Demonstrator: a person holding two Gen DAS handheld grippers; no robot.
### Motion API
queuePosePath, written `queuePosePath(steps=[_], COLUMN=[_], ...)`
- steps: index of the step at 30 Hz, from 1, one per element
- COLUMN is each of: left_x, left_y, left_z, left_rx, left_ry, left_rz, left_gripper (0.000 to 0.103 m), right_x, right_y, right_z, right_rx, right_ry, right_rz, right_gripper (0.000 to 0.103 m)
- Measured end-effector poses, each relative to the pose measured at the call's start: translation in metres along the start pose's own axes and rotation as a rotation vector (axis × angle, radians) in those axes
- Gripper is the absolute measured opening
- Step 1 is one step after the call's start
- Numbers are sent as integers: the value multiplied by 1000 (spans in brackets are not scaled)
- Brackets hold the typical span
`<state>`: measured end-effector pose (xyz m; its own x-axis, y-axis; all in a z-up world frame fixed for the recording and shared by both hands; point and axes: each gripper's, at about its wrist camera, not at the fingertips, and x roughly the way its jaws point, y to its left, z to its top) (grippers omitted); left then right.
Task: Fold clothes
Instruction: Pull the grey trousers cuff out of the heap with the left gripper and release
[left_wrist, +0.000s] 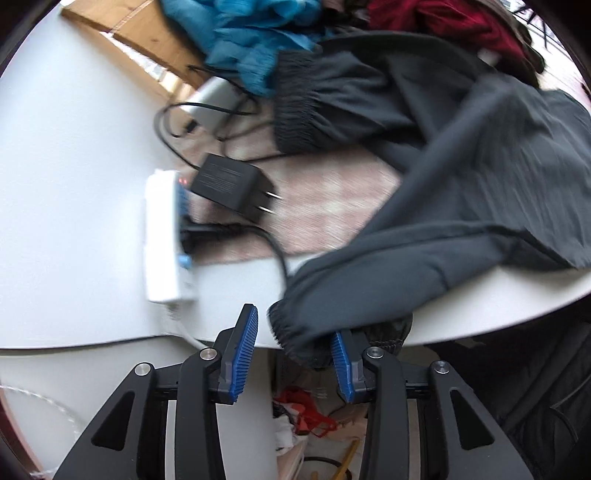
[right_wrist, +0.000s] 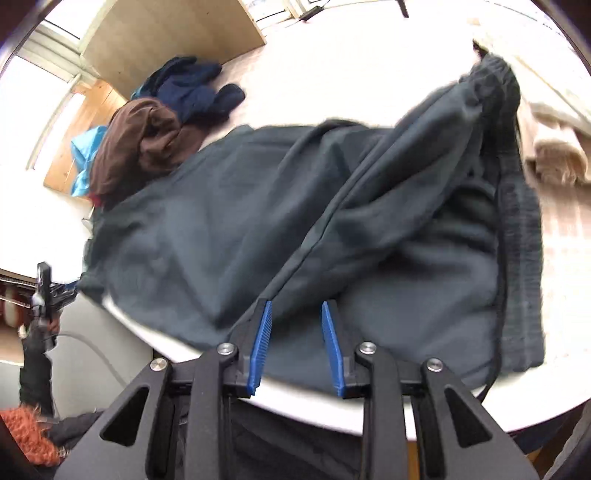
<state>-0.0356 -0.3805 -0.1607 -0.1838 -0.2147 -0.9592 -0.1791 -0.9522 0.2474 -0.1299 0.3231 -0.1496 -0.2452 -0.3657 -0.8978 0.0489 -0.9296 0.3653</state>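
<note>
Dark grey sweatpants (right_wrist: 295, 221) lie spread across the white round table (right_wrist: 332, 51), waistband at the right, legs running left. In the left wrist view the same pants (left_wrist: 461, 177) drape over the table edge, and a gathered cuff (left_wrist: 295, 325) hangs between the jaws of my left gripper (left_wrist: 293, 341), which is open. My right gripper (right_wrist: 297, 338) is open just above the pants' near edge, at a seam; nothing is held.
A white power strip (left_wrist: 162, 236), a black adapter (left_wrist: 229, 184) and cables lie on the table at left. A pile of blue (left_wrist: 251, 44) and red (left_wrist: 443, 22) clothes sits behind. Brown (right_wrist: 140, 144) and navy (right_wrist: 192, 88) clothes and a beige towel (right_wrist: 554, 147) flank the pants.
</note>
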Motion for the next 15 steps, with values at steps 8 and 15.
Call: queuePosePath(steps=[8, 15], left_x=[-3, -58], left_y=[6, -77], left_z=[-29, 10], left_rx=[-52, 107], left_ry=[33, -122], left_rz=[-7, -150], left_gripper=[40, 41], right_x=[27, -20], right_y=[51, -14], right_z=[12, 30], right_rx=[-146, 157], right_ry=[42, -101], right_rz=[-24, -41], right_gripper=[28, 28])
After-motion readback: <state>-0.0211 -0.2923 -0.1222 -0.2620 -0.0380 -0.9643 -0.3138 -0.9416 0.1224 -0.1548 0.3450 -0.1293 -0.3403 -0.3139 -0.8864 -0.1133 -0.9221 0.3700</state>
